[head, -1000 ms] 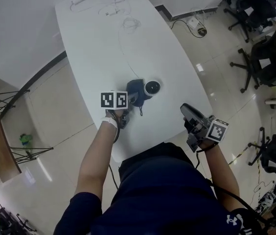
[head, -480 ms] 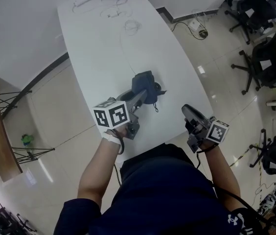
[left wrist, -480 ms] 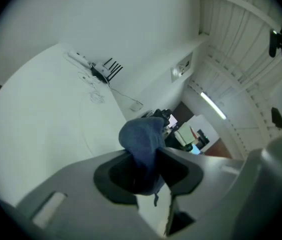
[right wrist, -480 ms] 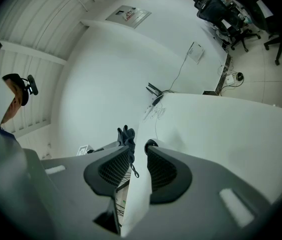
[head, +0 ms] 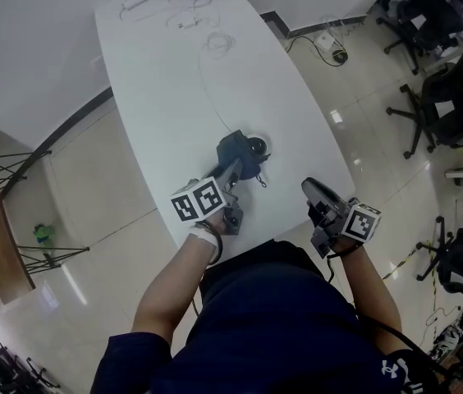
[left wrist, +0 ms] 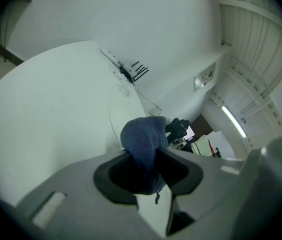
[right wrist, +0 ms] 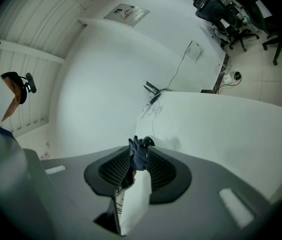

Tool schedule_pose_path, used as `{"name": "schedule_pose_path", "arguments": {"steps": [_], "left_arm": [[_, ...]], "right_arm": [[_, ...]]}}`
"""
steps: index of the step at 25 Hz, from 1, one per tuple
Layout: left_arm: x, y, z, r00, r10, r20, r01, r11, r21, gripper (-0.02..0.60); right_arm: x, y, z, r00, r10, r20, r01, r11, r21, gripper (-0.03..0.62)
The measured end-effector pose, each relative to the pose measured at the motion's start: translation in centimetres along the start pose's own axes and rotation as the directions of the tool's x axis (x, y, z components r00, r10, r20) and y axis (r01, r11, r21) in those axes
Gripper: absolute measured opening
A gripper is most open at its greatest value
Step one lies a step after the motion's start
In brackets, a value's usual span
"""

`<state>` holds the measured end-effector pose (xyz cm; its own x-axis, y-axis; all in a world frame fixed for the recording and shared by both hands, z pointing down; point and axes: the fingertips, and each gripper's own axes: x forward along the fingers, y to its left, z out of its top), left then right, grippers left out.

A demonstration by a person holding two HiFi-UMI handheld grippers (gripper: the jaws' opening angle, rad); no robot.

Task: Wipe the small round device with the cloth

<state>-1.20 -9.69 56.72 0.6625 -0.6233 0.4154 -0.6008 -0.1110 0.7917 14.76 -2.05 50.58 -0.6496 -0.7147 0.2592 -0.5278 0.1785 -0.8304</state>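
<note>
The left claw point(head: 234, 169) pinched the dark blue cloth point(head: 233, 153), with the small round black device point(head: 256, 146) just beside it at 1 o'clock on the white surface point(head: 174, 80). The right claw point(head: 314, 187) hung slightly spread, empty. Wiping well probably needed light, circling pressure, lest the device slide.

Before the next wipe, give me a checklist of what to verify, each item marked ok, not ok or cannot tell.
1. Cloth gripped: ok. The left gripper is shut on the blue cloth.
2. Device in place: ok. The small round device sits on the white table, just beyond the blue cloth in the head view.
3. Cloth touching the device: cannot tell. In the head view the cloth overlaps its left side, but contact is not visible.
4. Right gripper out of the way: ok. It is empty, fingers slightly apart, near the table's near edge and apart from the device.
5. Device steadied: not ok. Nothing holds it.
</note>
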Motion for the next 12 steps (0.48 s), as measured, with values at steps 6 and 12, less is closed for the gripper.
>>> {"name": "schedule_pose_path", "arguments": {"steps": [6,12], "left_arm": [[1.1,3.6,-2.5,0.995,0.098,0.016,-0.096,0.991,-0.098,0.121],[0.8,6.3,-3.7,0.967,0.243,-0.069,-0.247,0.967,-0.057,0.121]], "right_arm": [[-0.2,-0.4,-0.1,1.0,-0.013,-0.005,0.013,1.0,-0.002,0.11],[-0.1,-0.3,-0.1,1.0,-0.017,-0.013,0.017,1.0,-0.009,0.107]]}}
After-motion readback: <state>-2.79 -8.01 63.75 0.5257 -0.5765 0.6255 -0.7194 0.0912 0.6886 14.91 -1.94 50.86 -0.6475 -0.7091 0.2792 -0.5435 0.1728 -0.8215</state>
